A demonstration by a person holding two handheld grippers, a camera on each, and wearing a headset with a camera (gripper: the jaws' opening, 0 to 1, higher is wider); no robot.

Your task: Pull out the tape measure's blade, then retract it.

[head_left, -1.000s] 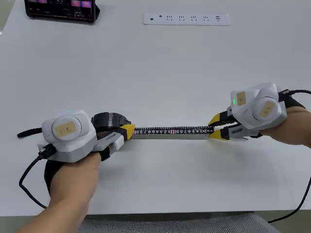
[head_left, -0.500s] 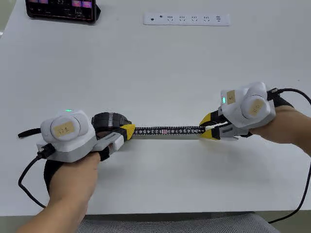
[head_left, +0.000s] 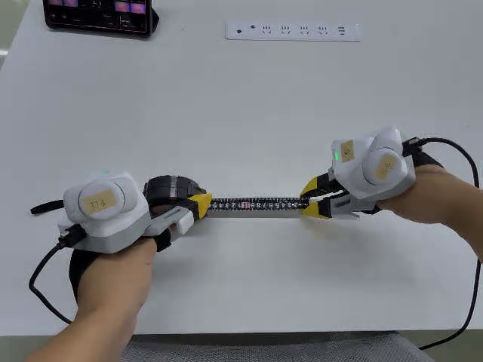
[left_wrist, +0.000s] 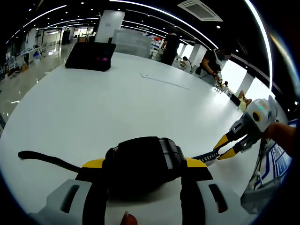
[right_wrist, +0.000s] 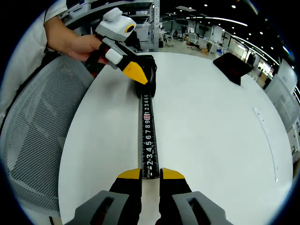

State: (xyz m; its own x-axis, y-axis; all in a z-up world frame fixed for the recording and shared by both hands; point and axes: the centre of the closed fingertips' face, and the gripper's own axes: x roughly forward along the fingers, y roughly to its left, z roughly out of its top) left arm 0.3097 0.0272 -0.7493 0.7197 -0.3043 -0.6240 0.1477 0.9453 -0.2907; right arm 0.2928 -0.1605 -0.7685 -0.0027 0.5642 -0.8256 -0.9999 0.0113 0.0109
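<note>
head view: from above, down onto the table (head_left: 249, 98), fairly near. left gripper view: low, close behind the tape measure (left_wrist: 143, 161), facing along its blade (left_wrist: 207, 156). right gripper view: at the blade's tip, facing back. shared: blade, table.

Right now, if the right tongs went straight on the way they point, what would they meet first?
Running along the blade they grip, the right tongs would probably meet the tape measure's case first, clamped in the left tongs. Depth is hard to judge.
</note>
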